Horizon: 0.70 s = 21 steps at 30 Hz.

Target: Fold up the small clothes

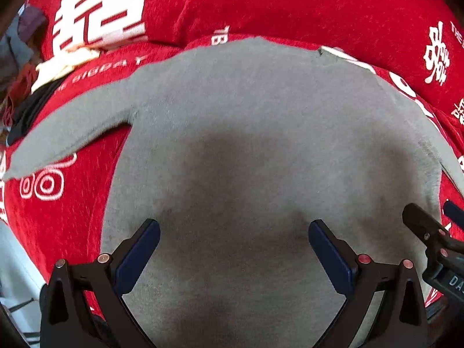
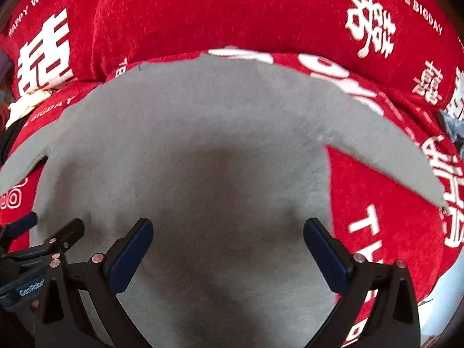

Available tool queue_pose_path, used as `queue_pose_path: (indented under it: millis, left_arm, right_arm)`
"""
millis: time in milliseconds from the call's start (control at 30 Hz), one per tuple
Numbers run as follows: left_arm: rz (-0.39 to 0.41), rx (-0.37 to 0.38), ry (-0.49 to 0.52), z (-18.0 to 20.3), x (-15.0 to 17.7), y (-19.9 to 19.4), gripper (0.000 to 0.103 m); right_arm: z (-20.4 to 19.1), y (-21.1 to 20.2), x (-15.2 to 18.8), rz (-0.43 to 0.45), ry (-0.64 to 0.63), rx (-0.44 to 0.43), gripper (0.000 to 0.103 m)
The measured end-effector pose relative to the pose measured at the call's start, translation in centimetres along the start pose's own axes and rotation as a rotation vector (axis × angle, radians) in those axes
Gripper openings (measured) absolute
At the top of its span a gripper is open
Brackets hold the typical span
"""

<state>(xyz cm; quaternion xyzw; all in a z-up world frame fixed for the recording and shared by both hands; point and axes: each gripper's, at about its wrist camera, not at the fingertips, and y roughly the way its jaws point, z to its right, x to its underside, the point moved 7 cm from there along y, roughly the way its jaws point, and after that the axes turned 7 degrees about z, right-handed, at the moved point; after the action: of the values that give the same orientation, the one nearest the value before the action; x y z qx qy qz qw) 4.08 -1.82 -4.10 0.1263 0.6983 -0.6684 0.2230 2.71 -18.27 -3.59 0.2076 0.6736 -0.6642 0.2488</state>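
A small grey long-sleeved top [image 1: 246, 133] lies spread flat on a red cloth with white lettering [image 1: 290, 5]. Its sleeves stick out to the left [image 1: 66, 136] and right [image 2: 385, 148]. My left gripper [image 1: 233, 243] hangs open over the top's lower body, empty. My right gripper [image 2: 227, 243] is open over the same lower body, empty. Each gripper shows at the edge of the other's view, the right one in the left wrist view [image 1: 429, 232] and the left one in the right wrist view [image 2: 55, 237].
The red cloth [image 2: 232, 8] rises into a cushion-like back behind the top. Some white, dark and orange clothes [image 1: 43, 78] are piled at the far left. A pale surface [image 1: 14, 261] shows below the cloth's left edge.
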Motion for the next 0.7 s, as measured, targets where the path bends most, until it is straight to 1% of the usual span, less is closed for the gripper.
queue_pose_path:
  millis: [67,133,233,333,567,700]
  left_arm:
    - [0.012,-0.003,0.016,0.6,-0.5,-0.3,0.102]
    - [0.020,-0.003,0.029,1.5,-1.1,-0.6,0.102]
    - [0.033,-0.002,0.052,2.9,-2.0,-0.8,0.102]
    - [0.041,-0.002,0.080,4.6,-2.8,-0.9,0.102]
    - [0.063,0.000,0.158,9.5,-4.5,-0.8,0.102]
    - [0.073,0.005,0.203,12.5,-5.3,-0.6,0.102]
  right_arm:
    - [0.5,-0.2,-0.7,0.019,-0.013,0.017,0.103]
    - [1.1,-0.5,-1.1,0.035,-0.009,0.017,0.103]
    - [2.3,-0.7,-1.7,0.053,0.012,0.014,0.103]
    - [4.0,-0.6,-2.2,0.062,0.058,-0.006,0.103]
    - [9.5,0.3,-1.9,0.077,0.156,0.005,0.103]
    - [13.5,1.0,-1.4,0.080,0.222,0.025,0.103]
